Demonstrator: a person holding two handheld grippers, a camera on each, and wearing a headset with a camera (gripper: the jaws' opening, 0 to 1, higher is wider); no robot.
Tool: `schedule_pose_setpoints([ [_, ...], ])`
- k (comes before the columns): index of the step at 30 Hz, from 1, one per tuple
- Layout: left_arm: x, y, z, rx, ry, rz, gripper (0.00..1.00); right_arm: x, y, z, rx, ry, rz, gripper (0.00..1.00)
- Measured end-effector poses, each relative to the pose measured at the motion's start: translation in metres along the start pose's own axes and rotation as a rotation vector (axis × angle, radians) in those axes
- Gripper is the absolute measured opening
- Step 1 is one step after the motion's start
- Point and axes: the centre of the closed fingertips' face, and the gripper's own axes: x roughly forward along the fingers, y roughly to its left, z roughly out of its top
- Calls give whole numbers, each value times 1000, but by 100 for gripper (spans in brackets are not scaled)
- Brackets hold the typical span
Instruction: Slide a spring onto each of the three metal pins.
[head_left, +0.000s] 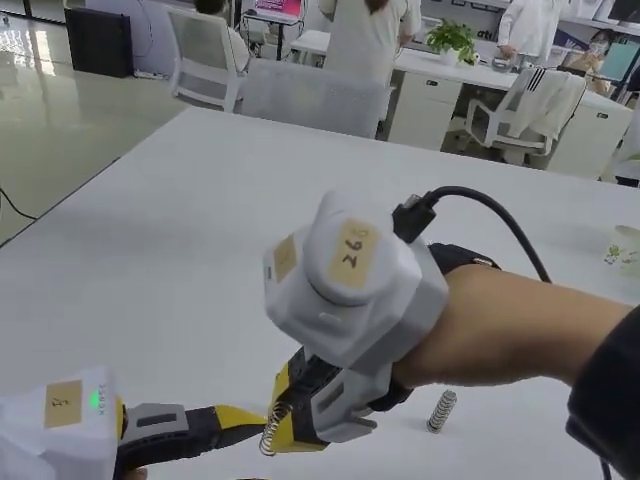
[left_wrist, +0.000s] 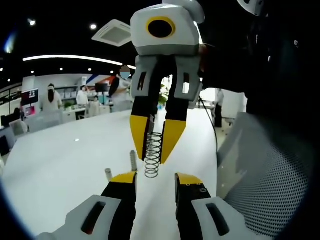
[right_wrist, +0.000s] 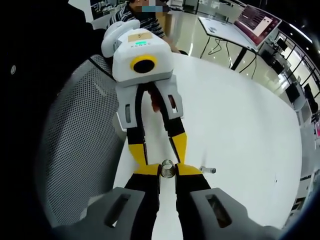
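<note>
Two coiled metal springs: the held spring (left_wrist: 153, 156) is pinched between the closed yellow tips of your right gripper (right_wrist: 168, 175), and the loose spring (head_left: 441, 410) lies on the white tabletop (head_left: 200, 220), well apart to the right. Two short metal pins (left_wrist: 133, 160) (left_wrist: 107, 174) sit on the table just beside your left gripper (left_wrist: 156, 181), whose jaws are parted with nothing in them, near the held spring. You're at the table's near edge beside a grey mesh chair (right_wrist: 75, 150), with wide tabletop beyond.

White office desks (head_left: 425, 68), chairs (head_left: 207, 55), glossy floor (head_left: 60, 110)
</note>
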Motion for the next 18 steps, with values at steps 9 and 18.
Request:
schedule_pose_setpoints([
  [9, -2, 7, -2, -19, 4, 39, 41, -1, -9, -8, 10, 21, -28, 8],
  [18, -3, 15, -5, -39, 19, 81, 56, -5, -23, -14, 37, 23, -60, 8],
])
